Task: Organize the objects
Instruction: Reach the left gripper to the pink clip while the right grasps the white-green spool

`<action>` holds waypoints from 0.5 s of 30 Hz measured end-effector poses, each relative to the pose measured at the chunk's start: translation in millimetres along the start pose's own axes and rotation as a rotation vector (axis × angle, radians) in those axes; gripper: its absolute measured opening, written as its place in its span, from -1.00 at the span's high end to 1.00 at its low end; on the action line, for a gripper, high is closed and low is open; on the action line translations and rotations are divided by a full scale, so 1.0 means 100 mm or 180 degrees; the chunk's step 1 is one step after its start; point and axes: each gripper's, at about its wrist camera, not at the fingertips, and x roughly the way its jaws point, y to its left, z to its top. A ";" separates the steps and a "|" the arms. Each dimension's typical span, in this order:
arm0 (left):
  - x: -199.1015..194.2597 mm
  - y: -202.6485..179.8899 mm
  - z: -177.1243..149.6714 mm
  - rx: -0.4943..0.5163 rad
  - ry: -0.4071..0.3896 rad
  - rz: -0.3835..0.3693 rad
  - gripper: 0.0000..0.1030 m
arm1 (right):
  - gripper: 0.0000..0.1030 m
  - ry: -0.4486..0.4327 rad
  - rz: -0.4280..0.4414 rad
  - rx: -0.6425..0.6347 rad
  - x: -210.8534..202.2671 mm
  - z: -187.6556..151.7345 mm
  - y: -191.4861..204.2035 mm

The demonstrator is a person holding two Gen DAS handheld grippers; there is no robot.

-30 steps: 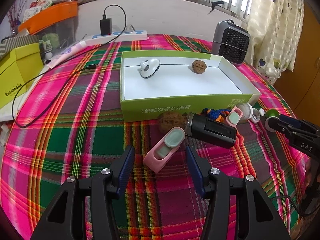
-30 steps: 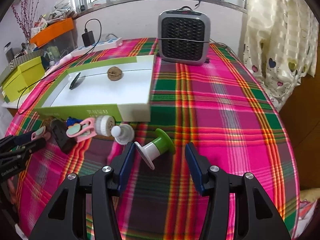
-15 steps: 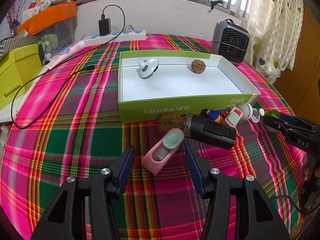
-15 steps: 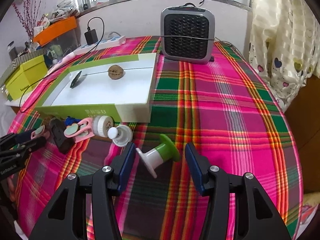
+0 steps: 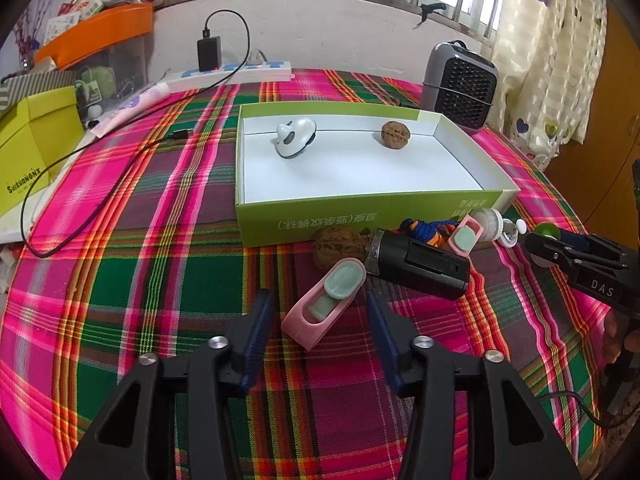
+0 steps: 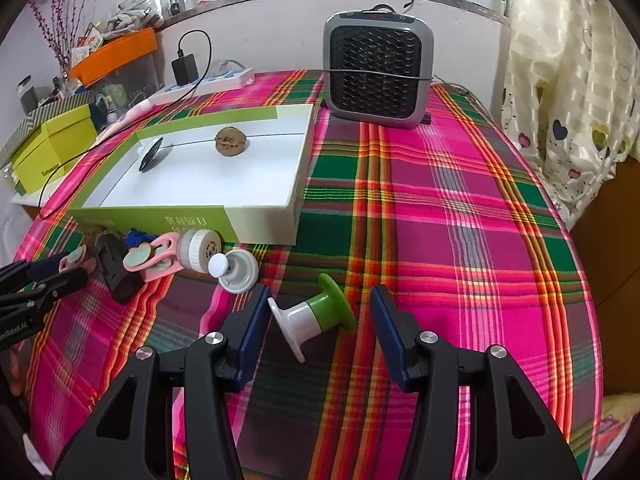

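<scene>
My left gripper (image 5: 320, 312) is open, its fingers either side of a pink and mint clip (image 5: 326, 304) lying on the plaid cloth. Behind it lie a walnut (image 5: 338, 242), a black cylinder (image 5: 420, 266), a blue-orange cord (image 5: 430, 229) and a second pink clip (image 5: 466, 236). My right gripper (image 6: 318, 314) is open around a green and white spool (image 6: 316, 322) lying on its side. The green box (image 5: 360, 222) holds a white mouse-shaped toy (image 5: 295, 136) and a walnut (image 5: 395, 134); the box (image 6: 192, 216) also shows in the right wrist view.
A grey fan heater (image 6: 378, 70) stands behind the box. A power strip with charger (image 5: 232, 68) and black cable (image 5: 100, 168) lie at the back left, near a yellow box (image 5: 36, 152). A white jar (image 6: 198, 250) and cap (image 6: 236, 270) lie by the box front.
Both grippers have edged slightly forward over their objects. The spool has shifted a little between the right fingers. Nothing was gripped.
</scene>
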 end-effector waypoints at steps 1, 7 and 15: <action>0.00 0.00 0.00 -0.0002 -0.0001 0.0004 0.20 | 0.16 -0.0007 -0.0005 -0.0005 0.00 0.00 0.01; 0.00 0.00 0.00 0.0008 -0.0005 -0.0013 0.38 | 0.22 -0.0020 -0.0001 -0.0021 -0.01 -0.01 0.01; -0.01 -0.03 -0.01 0.0057 -0.0006 -0.0049 0.58 | 0.35 -0.0043 -0.0011 -0.0032 -0.03 -0.02 0.04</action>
